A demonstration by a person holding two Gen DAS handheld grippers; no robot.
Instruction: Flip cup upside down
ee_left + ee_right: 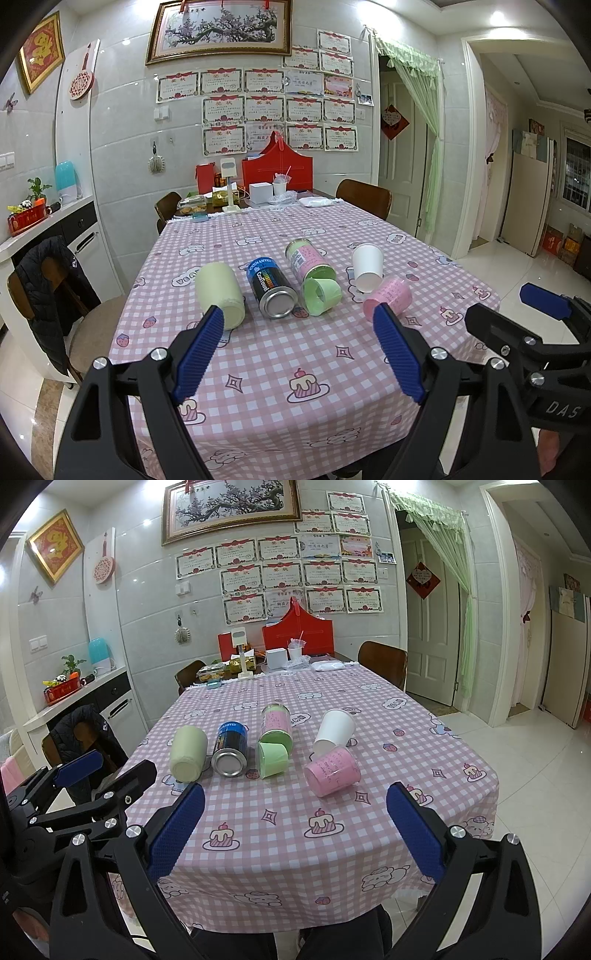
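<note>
tiled dining room | pink checked tablecloth (280, 354) | white cup (334, 729) lying tipped | left gripper (301, 350), right gripper (295, 832) wide open, empty

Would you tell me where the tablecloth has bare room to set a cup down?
Free: the near strip of tablecloth between the lying cups and the table edge, and the middle stretch behind the white cup. Crowded: the row from cream cup to pink cup, and the cluttered far end.

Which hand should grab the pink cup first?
Probably the right. In the right wrist view, the pink cup lies on its side between the open right tool's fingers. The left tool, also open, faces the cream cup and blue can.
</note>
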